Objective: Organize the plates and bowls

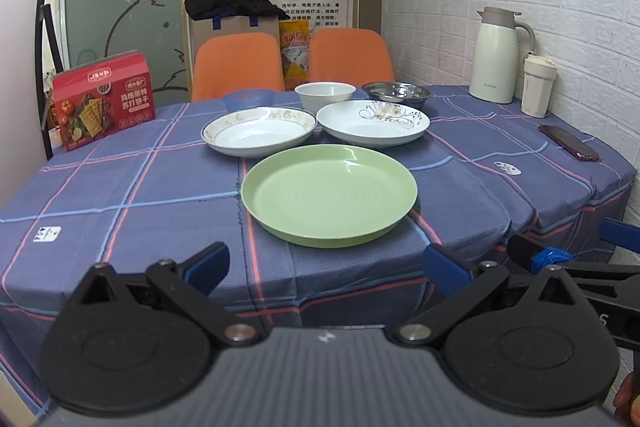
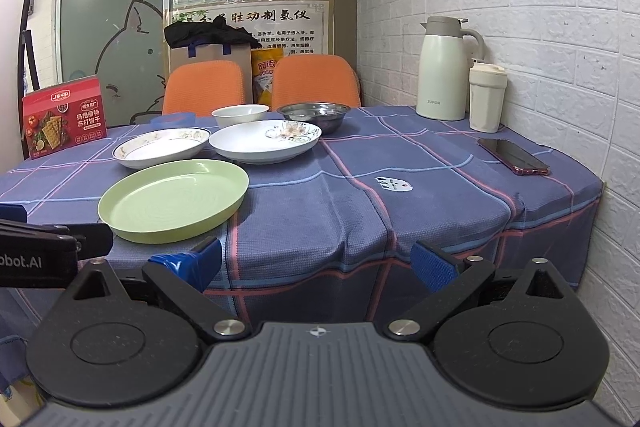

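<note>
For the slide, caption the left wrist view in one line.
Open left gripper hovers before a green plate, two white plates and three bowls on a blue checked tablecloth.

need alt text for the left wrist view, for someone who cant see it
The open left hand-held gripper hovers at the near edge of a table with a blue checked cloth, facing a green plate. Behind it sit two white plates and three bowls, with a thermos at the right.
</note>
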The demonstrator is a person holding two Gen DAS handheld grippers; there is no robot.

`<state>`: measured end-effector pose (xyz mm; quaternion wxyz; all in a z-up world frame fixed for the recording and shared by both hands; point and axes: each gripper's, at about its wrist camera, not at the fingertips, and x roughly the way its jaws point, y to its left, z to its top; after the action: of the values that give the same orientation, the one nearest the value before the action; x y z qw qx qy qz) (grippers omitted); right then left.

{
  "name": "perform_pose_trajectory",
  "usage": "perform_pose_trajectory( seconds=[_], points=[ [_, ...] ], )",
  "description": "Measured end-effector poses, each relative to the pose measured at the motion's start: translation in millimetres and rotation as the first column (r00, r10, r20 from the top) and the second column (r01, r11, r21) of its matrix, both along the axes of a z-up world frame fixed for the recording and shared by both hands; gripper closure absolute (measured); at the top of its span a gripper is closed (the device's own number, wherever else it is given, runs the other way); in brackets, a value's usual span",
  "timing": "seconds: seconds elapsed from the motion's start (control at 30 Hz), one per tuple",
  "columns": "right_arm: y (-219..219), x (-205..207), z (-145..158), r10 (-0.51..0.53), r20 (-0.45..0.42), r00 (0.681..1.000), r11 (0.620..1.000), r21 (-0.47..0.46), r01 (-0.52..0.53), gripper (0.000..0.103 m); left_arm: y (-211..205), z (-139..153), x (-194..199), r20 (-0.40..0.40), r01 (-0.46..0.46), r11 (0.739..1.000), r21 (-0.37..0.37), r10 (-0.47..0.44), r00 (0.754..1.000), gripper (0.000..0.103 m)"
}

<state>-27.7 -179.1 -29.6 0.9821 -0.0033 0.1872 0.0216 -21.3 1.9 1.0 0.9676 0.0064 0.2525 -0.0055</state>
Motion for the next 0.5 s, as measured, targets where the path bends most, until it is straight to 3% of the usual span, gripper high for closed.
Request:
perform_pose_trajectory(
  seconds=[0.5],
  points=[
    [3.7, -0.9, -0.6, 0.005, -0.002, 1.0, 1.0, -0.005, -0.005, 0.014, 0.2, 0.6, 0.6, -0.004, 0.001, 1.0, -0.001, -0.001, 1.0, 0.0]
  ],
)
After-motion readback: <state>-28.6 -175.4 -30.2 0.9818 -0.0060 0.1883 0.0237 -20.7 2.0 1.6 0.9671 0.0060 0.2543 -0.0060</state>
